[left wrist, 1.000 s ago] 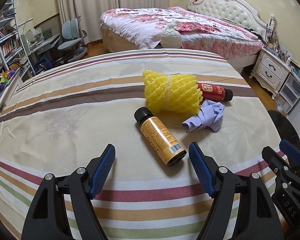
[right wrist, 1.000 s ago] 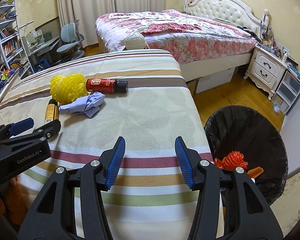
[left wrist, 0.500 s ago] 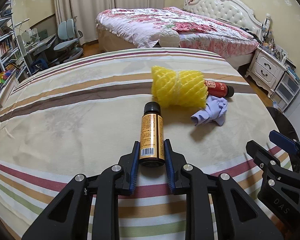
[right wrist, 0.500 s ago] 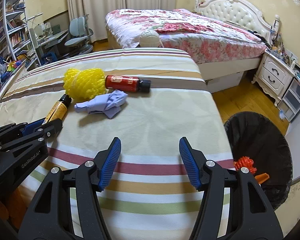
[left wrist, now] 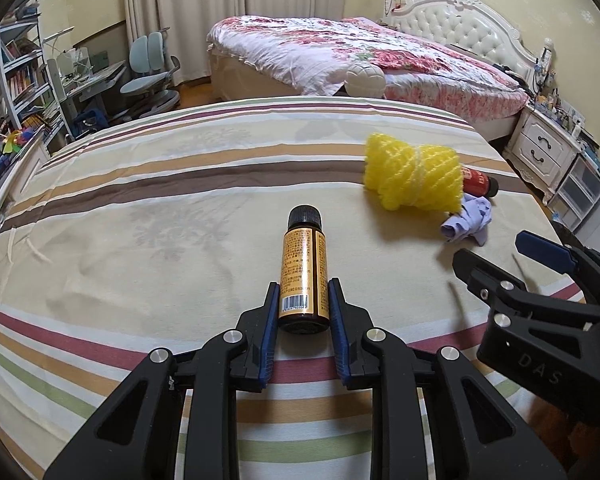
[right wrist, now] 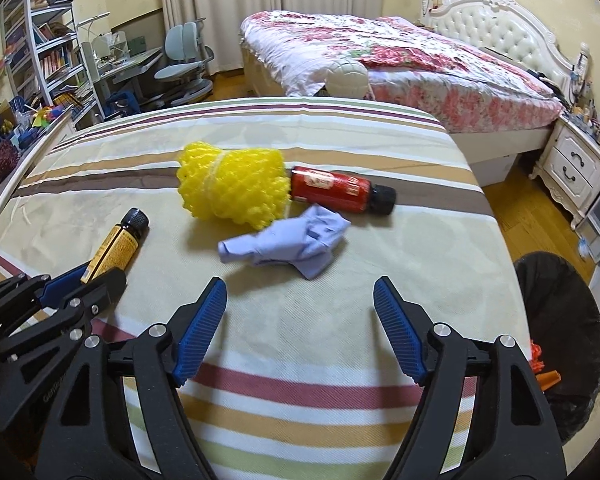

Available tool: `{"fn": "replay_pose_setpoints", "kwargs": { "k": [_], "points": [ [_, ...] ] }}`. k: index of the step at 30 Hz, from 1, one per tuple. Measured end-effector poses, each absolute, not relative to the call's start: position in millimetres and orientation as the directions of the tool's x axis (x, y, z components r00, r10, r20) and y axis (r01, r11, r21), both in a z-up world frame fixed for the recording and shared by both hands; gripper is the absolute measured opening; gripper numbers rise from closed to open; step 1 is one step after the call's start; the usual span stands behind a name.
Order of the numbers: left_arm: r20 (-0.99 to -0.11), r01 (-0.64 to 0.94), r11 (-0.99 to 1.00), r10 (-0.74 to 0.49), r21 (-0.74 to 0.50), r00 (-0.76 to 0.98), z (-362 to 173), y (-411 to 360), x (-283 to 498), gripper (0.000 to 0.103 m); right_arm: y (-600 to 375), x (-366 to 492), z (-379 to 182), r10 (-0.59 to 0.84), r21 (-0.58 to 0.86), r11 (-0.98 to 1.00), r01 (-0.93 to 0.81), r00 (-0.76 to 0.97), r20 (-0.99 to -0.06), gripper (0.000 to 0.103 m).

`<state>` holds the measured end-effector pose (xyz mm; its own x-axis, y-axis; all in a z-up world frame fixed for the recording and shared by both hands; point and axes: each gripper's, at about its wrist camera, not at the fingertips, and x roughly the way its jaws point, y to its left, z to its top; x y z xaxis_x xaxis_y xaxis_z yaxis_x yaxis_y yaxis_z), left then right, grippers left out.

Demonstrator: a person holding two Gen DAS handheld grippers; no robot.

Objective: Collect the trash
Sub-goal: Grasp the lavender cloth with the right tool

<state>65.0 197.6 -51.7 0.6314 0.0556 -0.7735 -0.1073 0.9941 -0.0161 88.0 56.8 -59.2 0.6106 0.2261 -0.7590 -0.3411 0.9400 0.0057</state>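
Amber glass now sits clamped between blue pads: our left gripper (left wrist: 303, 312) has closed on the base of the orange-labelled bottle (left wrist: 303, 270), which a second ago lay loose and askew on the striped tablecloth (left wrist: 148, 216) between fingers spread wide. The bottle's black cap points away from us, toward the yellow foam net (left wrist: 414, 178); whether it has lifted clear of the cloth we cannot tell from either view.

Our right gripper (right wrist: 300, 320) hangs with its fingers wide apart and nothing between them, just short of the crumpled lilac tissue (right wrist: 288, 242), and it has swung closer to the pile than it was. Behind the tissue, the foam net touches the red bottle (right wrist: 336, 190), which lies on its side to the net's right.

We read the grasp as secured — the first of four pieces on this table is in hand. Right of the table's edge, on the floor, stands the black-lined bin (right wrist: 564, 320) with orange scraps already inside. The carry there looks like the next move, with the tissue a likely catch for the free gripper.
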Motion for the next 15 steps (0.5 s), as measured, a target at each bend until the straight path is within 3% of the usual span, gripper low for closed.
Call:
{"fn": "replay_pose_setpoints", "kwargs": {
  "k": [8, 11, 15],
  "points": [
    [-0.773, -0.131, 0.991, 0.068, -0.021, 0.630, -52, 215, 64, 0.025, 65, 106, -63, 0.213, 0.029, 0.952, -0.304, 0.594, -0.776, 0.078],
    [-0.772, -0.133, 0.991, 0.064, -0.027, 0.632, -52, 217, 63, 0.025, 63, 106, -65, 0.211, 0.031, 0.953, -0.302, 0.587, -0.781, 0.063],
    [-0.770, -0.128, 0.991, 0.061, -0.028, 0.636, -51, 217, 62, 0.025, 61, 98, -65, 0.215, 0.023, 0.948, -0.316, 0.588, -0.780, 0.062]
  ]
}}
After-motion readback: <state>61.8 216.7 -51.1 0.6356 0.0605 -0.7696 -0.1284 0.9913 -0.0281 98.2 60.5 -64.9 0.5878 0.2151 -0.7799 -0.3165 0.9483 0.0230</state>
